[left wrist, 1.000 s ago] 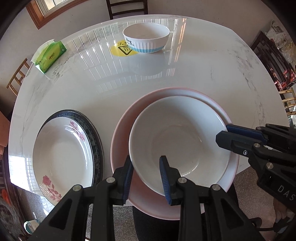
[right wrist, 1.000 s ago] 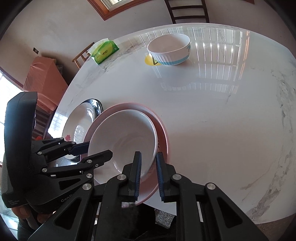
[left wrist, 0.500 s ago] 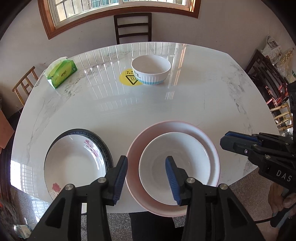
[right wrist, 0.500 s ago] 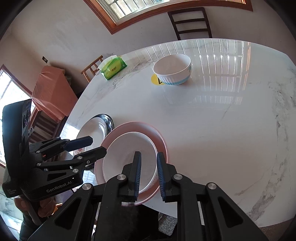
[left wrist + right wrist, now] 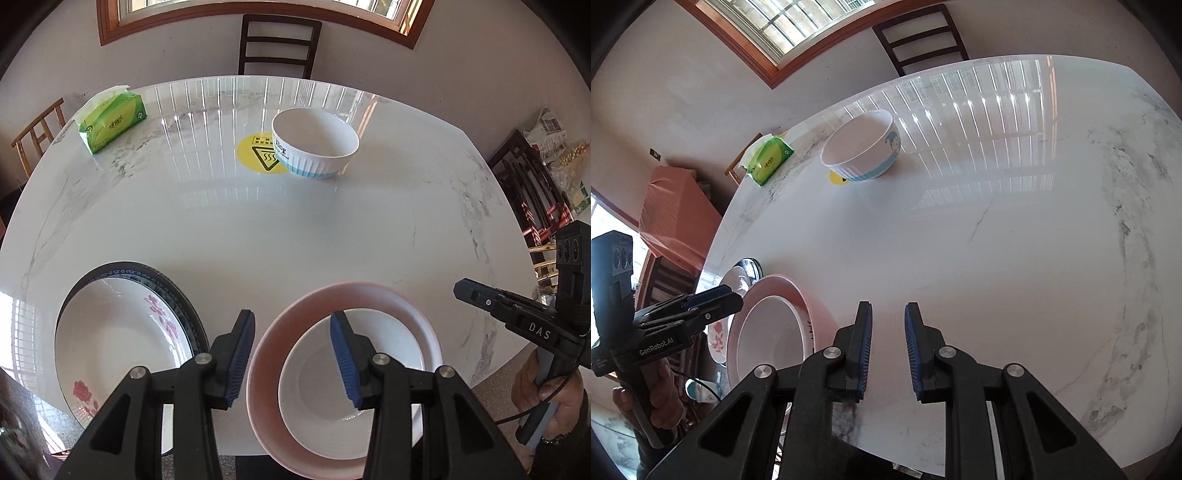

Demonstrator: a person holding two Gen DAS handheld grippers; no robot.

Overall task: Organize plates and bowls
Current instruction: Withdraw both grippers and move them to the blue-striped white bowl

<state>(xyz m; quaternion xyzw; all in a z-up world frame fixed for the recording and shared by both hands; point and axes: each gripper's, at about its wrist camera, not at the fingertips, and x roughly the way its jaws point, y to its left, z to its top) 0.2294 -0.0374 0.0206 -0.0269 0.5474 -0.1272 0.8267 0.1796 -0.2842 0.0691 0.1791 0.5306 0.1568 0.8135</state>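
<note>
A white bowl [image 5: 332, 391] sits inside a pink plate [image 5: 266, 369] at the table's near edge; both also show in the right wrist view, the bowl [image 5: 768, 343] and the plate [image 5: 816, 314]. To their left a white flowered plate [image 5: 118, 343] lies on a dark-rimmed plate [image 5: 177, 291]. A white bowl with blue stripes [image 5: 316, 147] stands far off at the back, also in the right wrist view [image 5: 862, 147]. My left gripper [image 5: 291, 354] is open and empty, raised above the pink plate's left rim. My right gripper [image 5: 888, 347] is open and empty over bare table right of the stack.
A green tissue pack [image 5: 110, 122] lies at the back left. A yellow warning sticker [image 5: 258, 157] is beside the striped bowl. The marble table [image 5: 258, 229] has chairs around it, one [image 5: 277, 44] at the far side.
Both grippers let go of the white bowl, opened, and rose back away from it. The bowl now rests in the pink plate. The right gripper swung to the right.
</note>
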